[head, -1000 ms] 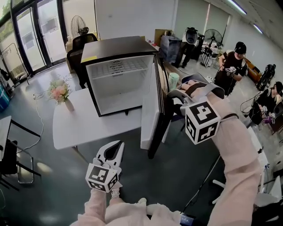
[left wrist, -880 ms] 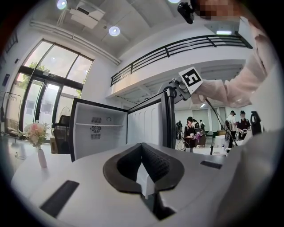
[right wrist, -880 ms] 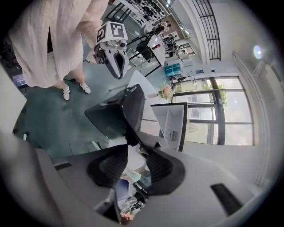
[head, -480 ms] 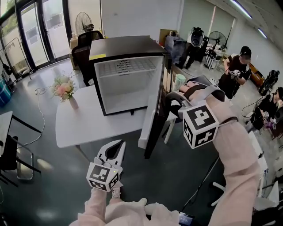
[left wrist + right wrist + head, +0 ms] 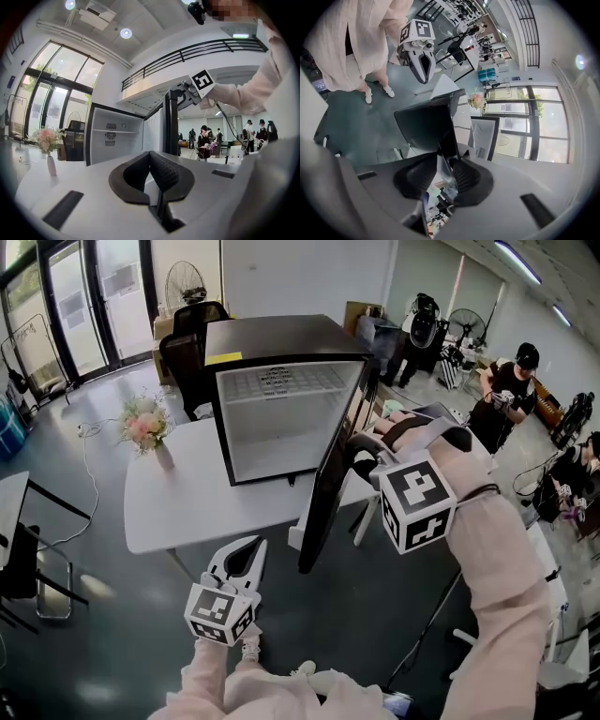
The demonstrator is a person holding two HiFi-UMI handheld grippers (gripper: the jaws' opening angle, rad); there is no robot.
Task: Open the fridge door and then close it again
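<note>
- Since the earlier frame the fridge door [image 5: 326, 486] has swung partway in toward the fridge. Its white inner lining no longer faces the head camera, which now sees it almost edge-on. The right gripper [image 5: 356, 456] has travelled left with it.
- A white table [image 5: 187, 512] carries everything.
- A black mini fridge [image 5: 281, 338] stands on the table's far side. Its white inside shows one shelf near the top.
- The door, hinged on the right, stands ajar and overhangs the table edge.
- The right gripper's jaws have just been closing. The door's top edge lies between them and the pads [image 5: 466, 176] appear to press on it.
- The left gripper [image 5: 251, 547] hangs low in front of the table, jaws together on nothing.
- A small vase [image 5: 164, 457] at the table's left end holds pink flowers.
</note>
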